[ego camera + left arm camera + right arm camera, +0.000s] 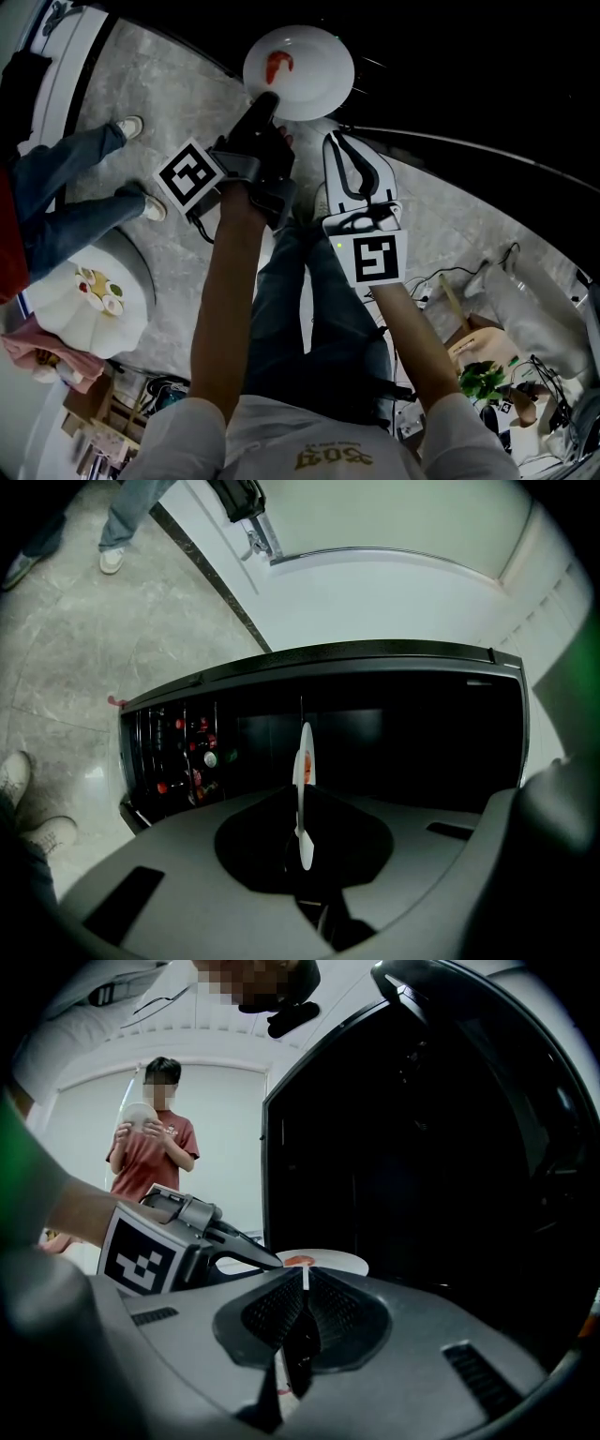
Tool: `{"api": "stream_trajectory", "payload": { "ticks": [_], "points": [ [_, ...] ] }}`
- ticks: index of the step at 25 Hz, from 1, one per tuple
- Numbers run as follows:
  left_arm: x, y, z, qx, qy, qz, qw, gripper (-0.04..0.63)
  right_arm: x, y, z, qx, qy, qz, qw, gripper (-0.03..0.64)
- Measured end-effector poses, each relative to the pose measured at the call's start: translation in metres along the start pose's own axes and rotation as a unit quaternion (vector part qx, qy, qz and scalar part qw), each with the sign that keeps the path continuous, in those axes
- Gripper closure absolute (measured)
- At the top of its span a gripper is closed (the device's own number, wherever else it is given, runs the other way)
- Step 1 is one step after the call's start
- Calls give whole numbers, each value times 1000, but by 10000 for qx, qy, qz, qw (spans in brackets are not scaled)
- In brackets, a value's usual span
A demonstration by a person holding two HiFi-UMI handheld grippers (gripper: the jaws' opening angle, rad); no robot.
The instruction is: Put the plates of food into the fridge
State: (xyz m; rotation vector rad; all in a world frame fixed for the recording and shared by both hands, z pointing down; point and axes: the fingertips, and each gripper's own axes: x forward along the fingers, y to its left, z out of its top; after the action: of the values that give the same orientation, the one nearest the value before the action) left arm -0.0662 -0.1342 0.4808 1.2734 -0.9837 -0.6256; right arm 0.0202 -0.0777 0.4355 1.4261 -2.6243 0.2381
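left gripper: black body, tapered snout. right gripper: white frame, black edging, black cable loops at base, small green light. each carries marker cube, white faces, black square pattern. gripper views: grey moulded housing, ribbed black pads. clothing: white top, short sleeves, yellow print; blue jeans.

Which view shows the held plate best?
Head view: the whole plate seen from above, red food on it, the left tool clamped on its near rim. The left gripper view shows it only edge-on between that tool's jaws; the right gripper view catches a low sliver beyond the shut right tool.
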Motion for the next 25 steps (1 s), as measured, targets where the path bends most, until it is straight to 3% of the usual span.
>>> {"api": "stream_trajectory", "payload": {
  "ticks": [25],
  "points": [
    [26, -4, -5, 43, 194, -75, 9998, 580, 11, -8, -6, -18, 47, -227, 9997, 603]
  ]
}}
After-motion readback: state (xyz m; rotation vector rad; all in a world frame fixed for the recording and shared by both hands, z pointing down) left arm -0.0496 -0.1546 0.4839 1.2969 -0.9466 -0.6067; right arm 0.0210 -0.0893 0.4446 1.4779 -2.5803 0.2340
